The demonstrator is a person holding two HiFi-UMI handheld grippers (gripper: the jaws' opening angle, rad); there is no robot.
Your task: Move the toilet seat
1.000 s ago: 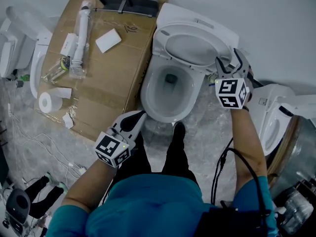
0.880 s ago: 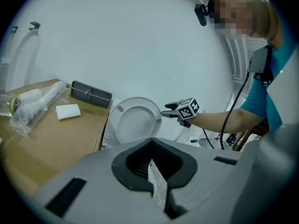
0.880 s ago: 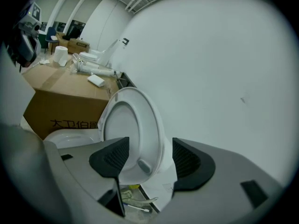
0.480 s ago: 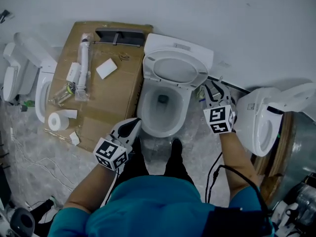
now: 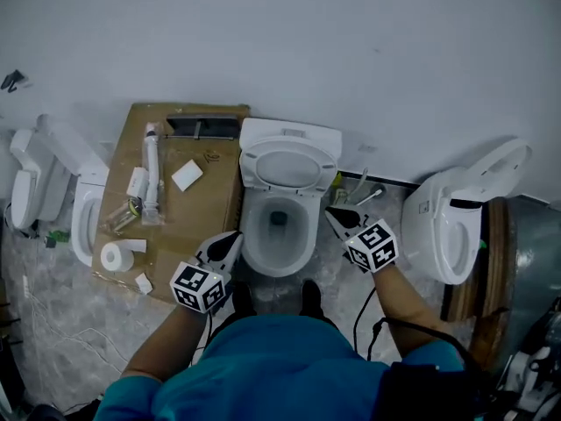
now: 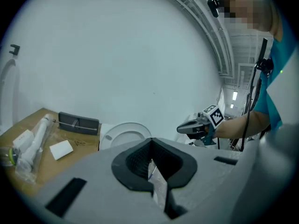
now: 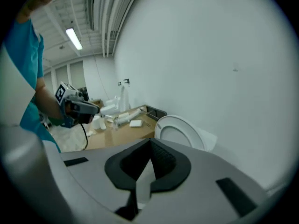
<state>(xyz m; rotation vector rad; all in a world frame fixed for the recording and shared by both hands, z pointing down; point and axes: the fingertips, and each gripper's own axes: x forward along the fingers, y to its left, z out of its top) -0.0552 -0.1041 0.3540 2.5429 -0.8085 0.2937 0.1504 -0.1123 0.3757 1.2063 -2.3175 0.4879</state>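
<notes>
A white toilet point(image 5: 249, 235) stands in the middle, against a pale wall point(image 5: 307, 51). The toilet seat point(image 5: 254, 167) is up. It leans back by the tank point(image 5: 289, 133), and the bowl is open under it.

The left gripper point(image 5: 230, 240) is near the left side of the bowl. Its tongs are closed tight, with nothing in them. It does not touch the toilet.

The right gripper point(image 5: 335, 216) is near the right side of the bowl, just below the seat. Its tongs have just been closing and are now closed tight. Nothing is between them. It is apart from the seat.

A big sheet of cardboard point(image 5: 210, 209) lies on the floor left of the toilet. On it are a white pipe point(image 5: 151, 169), a small white box point(image 5: 187, 175) and a roll of toilet paper point(image 5: 112, 255).

One more toilet point(image 5: 456, 222) stands at the right, and another toilet point(image 5: 53, 191) at the left, past the cardboard.

The person wears a teal shirt point(image 5: 263, 367) and stands in front of the bowl.
</notes>
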